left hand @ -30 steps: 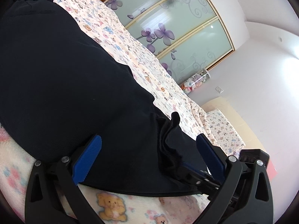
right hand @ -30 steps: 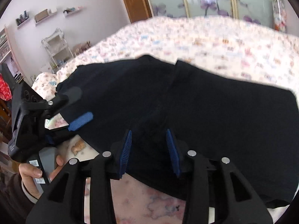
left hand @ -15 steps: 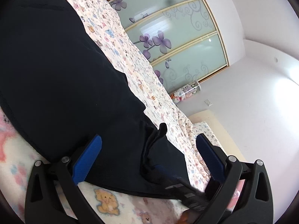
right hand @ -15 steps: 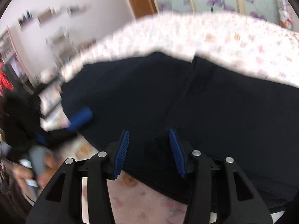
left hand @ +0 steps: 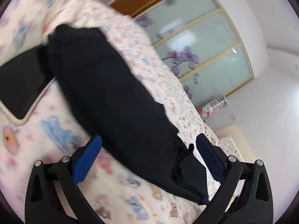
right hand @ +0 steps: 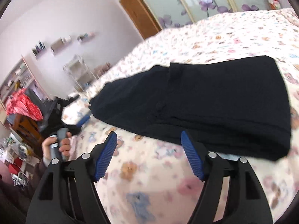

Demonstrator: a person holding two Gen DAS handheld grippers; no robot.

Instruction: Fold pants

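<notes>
While the black fabric pants (right hand: 205,100) lie folded lengthwise on a cream bedspread printed with teddy bears (right hand: 233,33), both black two-finger grippers with blue ribbed pads are spread wide and hold nothing. From its own camera, the right gripper (right hand: 149,149) hovers just off the near long edge of the pants, angled down toward the bedding. The left gripper (left hand: 149,149) frames one narrow end of the garment between its parted fingers; the person's left hand (right hand: 56,145) wraps its grey handle beside the bed. Contact with the cloth cannot be told through the blur.
</notes>
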